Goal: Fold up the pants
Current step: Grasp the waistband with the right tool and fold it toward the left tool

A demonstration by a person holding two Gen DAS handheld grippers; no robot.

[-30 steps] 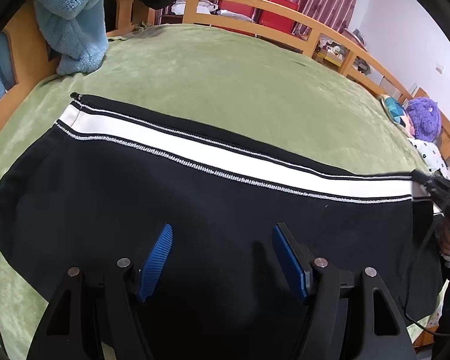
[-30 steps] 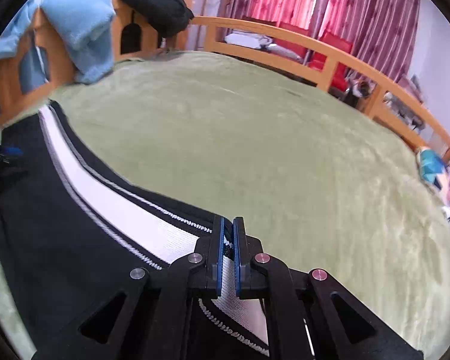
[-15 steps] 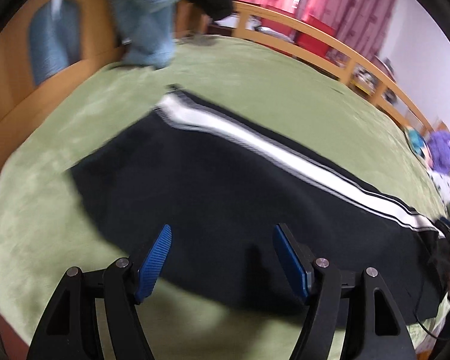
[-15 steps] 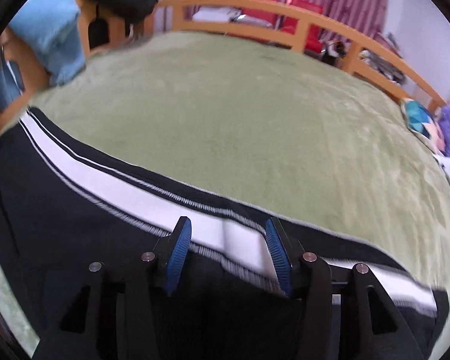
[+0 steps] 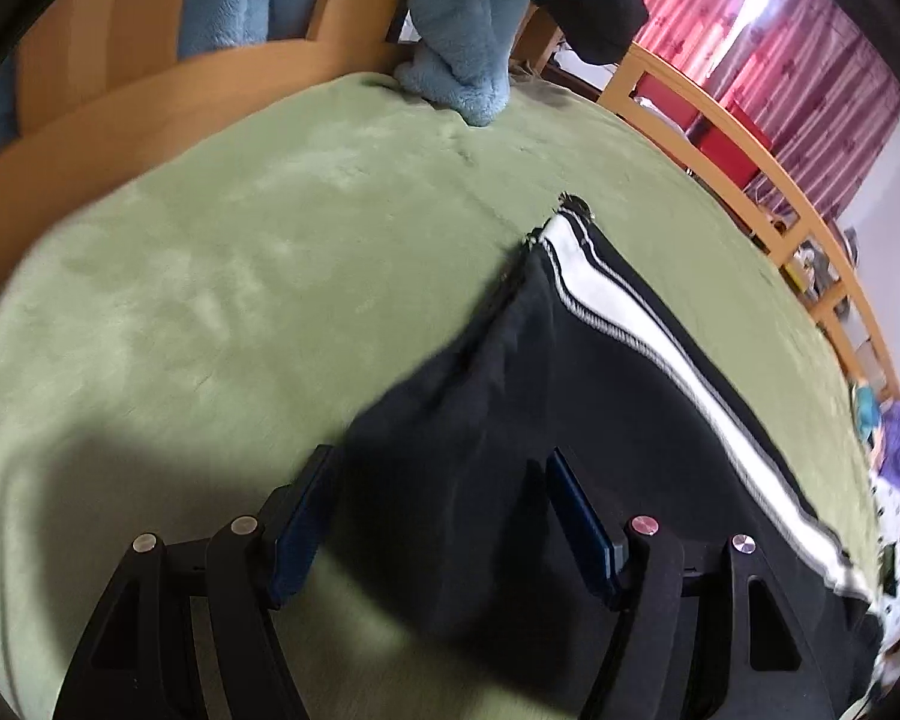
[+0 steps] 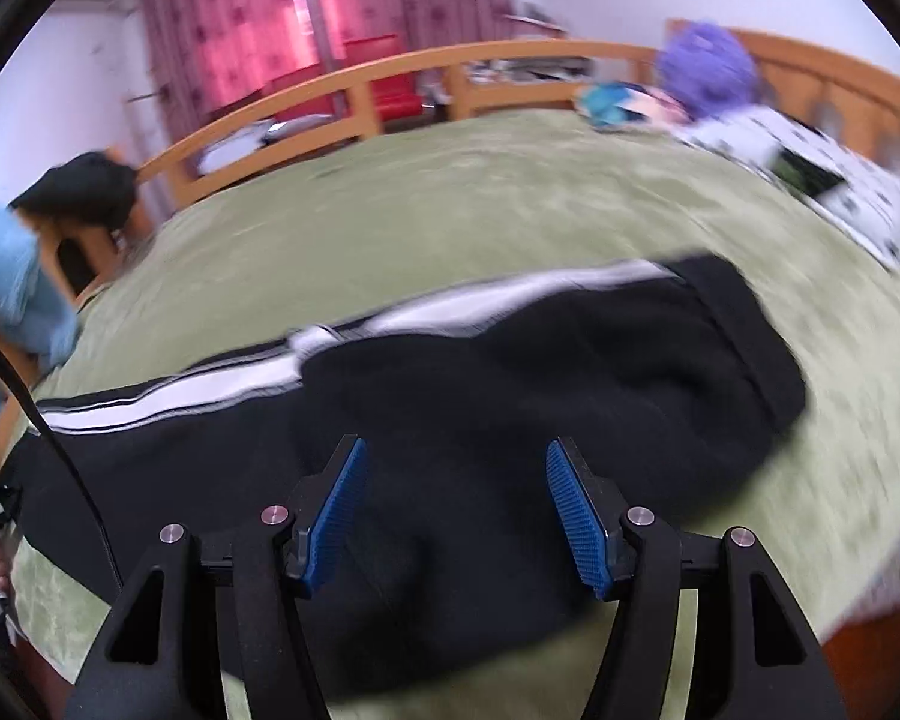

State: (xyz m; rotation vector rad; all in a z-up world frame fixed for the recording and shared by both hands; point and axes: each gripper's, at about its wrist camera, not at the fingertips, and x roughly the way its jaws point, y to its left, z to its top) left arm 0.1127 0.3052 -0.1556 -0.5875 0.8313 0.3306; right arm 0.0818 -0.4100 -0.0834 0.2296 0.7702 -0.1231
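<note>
The black pants (image 5: pixel 600 420) with the white side stripe (image 5: pixel 642 330) lie flat on the green blanket (image 5: pixel 240 252), long axis running from the hem near the blue fleece (image 5: pixel 480 30) toward the purple plush (image 6: pixel 708 69). Broad bare blanket lies past the stripe, up to the wooden rail (image 6: pixel 390 78). Left gripper (image 5: pixel 444 516) spread wide, straddling the hem corner, clasping nothing. Right gripper (image 6: pixel 456 510) spread wide over the waistband end (image 6: pixel 732 324), empty too.

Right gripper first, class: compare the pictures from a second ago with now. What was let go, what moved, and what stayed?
The right gripper let go of the white stripe and now faces the waistband end. The left gripper swung toward the leg cuff. The pants stayed flat on the green blanket; the left gripper stayed open.
</note>
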